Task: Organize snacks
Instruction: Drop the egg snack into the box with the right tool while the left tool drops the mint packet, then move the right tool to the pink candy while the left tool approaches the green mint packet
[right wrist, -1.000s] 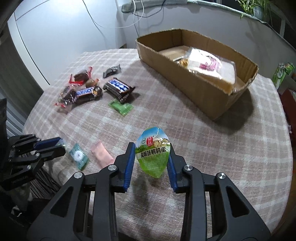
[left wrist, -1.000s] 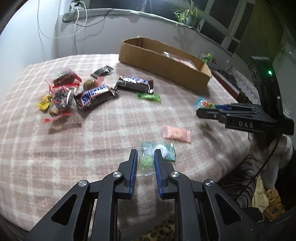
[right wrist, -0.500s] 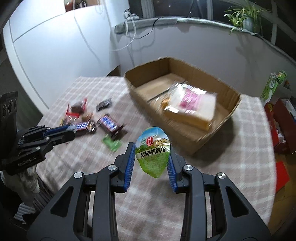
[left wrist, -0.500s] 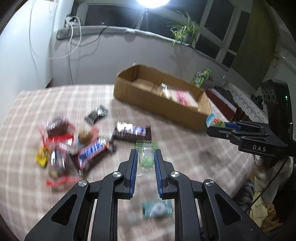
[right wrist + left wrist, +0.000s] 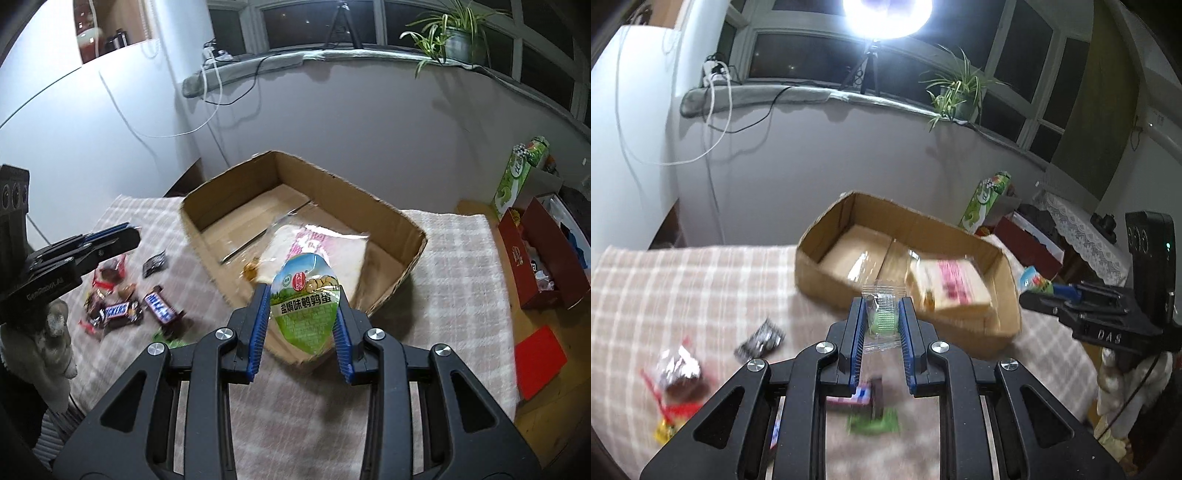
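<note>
Snacks are being carried by both claws above the counter [image 5: 443,258], which is wearing a pink plaid cloth. The left claw [image 5: 882,317] is pinching a small clear packet [image 5: 882,314] with a green candy inside, its fingers closed narrowly on it, just in front of the near wall of the box [image 5: 827,284]. The right claw [image 5: 301,317] is gripping a green-and-white egg pouch [image 5: 304,306], fingers spread to the pouch's width, over the box's near right corner. The cardboard box [image 5: 388,214] is sitting open toward the counter's far edge, and a bread bag [image 5: 321,251] with pink print is lying inside at its right end.

Loose snacks are lying toward the counter's left edge: a Snickers bar [image 5: 118,312], a blue-wrapped bar [image 5: 160,308] just beside it, a small black wrapper [image 5: 155,262] nearer the box, and red-wrapped sweets [image 5: 110,269]. A green wrapper [image 5: 875,424] is showing, blurred, below the left claw. In the left view these are smeared by motion.

Off the counter's right edge a red box [image 5: 543,266] is standing open, with a green carton [image 5: 517,181] behind it. A potted plant [image 5: 454,40] is sitting on the sill.
</note>
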`<state>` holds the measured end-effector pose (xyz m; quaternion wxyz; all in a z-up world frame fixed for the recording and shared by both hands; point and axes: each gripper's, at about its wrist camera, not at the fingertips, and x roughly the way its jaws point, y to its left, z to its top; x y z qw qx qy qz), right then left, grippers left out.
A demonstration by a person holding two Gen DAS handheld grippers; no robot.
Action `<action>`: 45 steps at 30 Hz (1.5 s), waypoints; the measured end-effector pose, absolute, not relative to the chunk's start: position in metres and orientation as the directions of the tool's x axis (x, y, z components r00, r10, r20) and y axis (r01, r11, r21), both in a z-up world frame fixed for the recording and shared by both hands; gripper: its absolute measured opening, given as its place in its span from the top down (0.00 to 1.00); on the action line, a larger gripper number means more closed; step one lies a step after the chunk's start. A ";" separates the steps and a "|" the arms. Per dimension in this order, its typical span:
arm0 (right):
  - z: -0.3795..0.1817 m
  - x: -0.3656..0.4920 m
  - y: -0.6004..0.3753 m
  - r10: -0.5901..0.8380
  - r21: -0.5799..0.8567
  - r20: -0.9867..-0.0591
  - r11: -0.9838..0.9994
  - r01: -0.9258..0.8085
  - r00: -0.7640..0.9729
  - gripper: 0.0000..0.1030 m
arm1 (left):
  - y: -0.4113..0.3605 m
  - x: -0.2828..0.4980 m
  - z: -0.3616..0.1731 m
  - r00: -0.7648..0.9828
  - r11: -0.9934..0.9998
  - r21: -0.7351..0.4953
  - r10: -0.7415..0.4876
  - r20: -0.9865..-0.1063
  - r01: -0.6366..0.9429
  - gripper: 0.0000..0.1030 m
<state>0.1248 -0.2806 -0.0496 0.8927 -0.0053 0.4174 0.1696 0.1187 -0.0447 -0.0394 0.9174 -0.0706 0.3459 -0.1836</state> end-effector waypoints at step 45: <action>-0.045 0.134 -0.282 0.291 0.121 -0.731 0.945 -0.303 0.618 0.48 | -0.062 0.161 -0.029 0.678 0.936 -0.250 -0.351 -0.645 0.247 0.70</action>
